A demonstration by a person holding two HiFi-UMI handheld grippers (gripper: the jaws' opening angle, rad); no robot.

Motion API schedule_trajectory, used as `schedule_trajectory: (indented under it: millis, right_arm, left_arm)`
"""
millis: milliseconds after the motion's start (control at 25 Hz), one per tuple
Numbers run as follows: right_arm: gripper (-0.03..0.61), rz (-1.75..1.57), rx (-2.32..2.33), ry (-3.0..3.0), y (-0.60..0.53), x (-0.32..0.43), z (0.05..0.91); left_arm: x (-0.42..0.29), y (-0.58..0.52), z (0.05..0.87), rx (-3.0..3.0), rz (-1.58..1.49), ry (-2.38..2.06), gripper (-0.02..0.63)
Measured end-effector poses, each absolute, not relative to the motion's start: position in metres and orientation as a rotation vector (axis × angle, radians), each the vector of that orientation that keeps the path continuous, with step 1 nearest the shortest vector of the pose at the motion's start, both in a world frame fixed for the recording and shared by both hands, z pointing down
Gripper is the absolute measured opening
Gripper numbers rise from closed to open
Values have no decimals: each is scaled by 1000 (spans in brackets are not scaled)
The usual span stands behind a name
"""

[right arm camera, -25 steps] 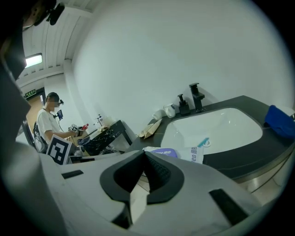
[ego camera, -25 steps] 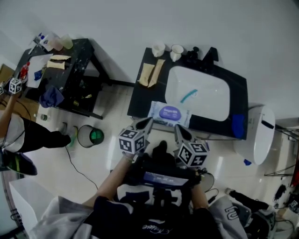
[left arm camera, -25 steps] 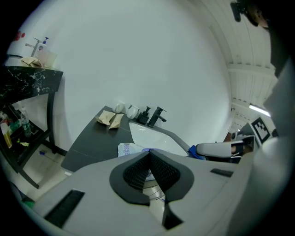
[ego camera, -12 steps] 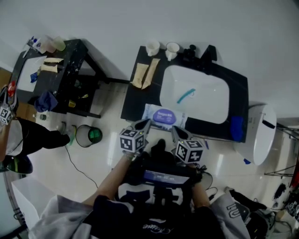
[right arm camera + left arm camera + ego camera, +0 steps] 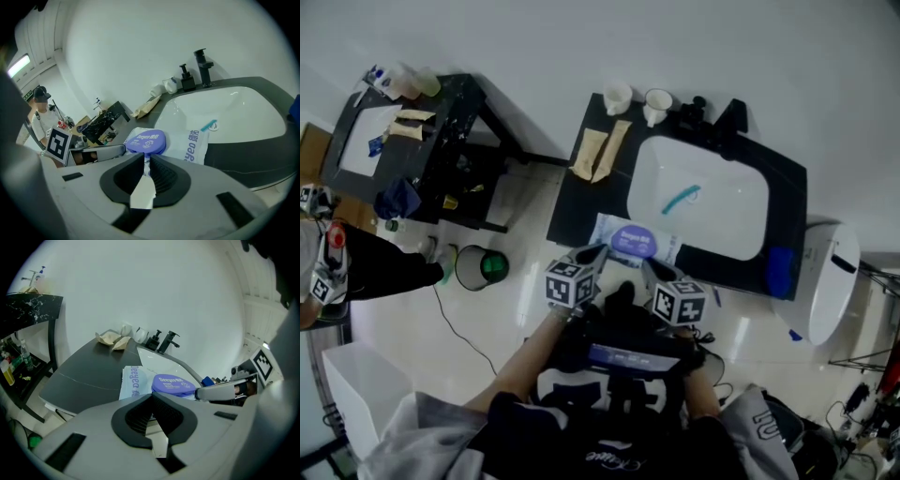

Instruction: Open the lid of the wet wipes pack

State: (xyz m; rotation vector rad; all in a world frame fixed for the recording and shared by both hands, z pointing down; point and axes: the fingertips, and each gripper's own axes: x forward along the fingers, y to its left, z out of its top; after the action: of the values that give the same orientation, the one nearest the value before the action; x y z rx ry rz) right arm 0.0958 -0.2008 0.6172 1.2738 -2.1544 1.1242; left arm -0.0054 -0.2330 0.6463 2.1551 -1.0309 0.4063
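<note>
The wet wipes pack (image 5: 633,242) lies flat on the black counter (image 5: 577,206), near its front edge and left of the sink. It is white with a round purple lid (image 5: 636,238), which is closed. My left gripper (image 5: 592,252) and right gripper (image 5: 650,266) hover side by side just in front of the pack, pointing at it. In the left gripper view the lid (image 5: 172,384) sits just past my shut left gripper (image 5: 152,396). In the right gripper view the lid (image 5: 146,140) lies just beyond my shut right gripper (image 5: 144,157). Neither holds anything.
A white sink (image 5: 741,230) with a teal toothbrush (image 5: 680,198) fills the counter's right. Two cups (image 5: 618,97), a black faucet (image 5: 717,117) and folded brown cloths (image 5: 600,150) line the back. A cluttered side table (image 5: 441,141), a bin (image 5: 481,269) and another person (image 5: 328,272) are on the left.
The head view shifted slightly. Both grippers stay shut and close together at the pack's near edge. The person at the left has moved.
</note>
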Motion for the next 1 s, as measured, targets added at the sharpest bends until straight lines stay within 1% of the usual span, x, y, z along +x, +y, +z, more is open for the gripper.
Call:
schedule_trajectory:
  millis: [440,680,1000]
  right_arm:
    - [48,1126,1304,-2234,-216,94,588]
    - [48,1069,1347,-2301,-247,98,566]
    - [48,973,1358,-2290,-292,108,568]
  left_arm:
    - [-5,-234,649,2150,399,-1025,6]
    - [-5,-235,649,2151,392,-1012,6]
    - [-5,-234,649,2153,403,-992,6]
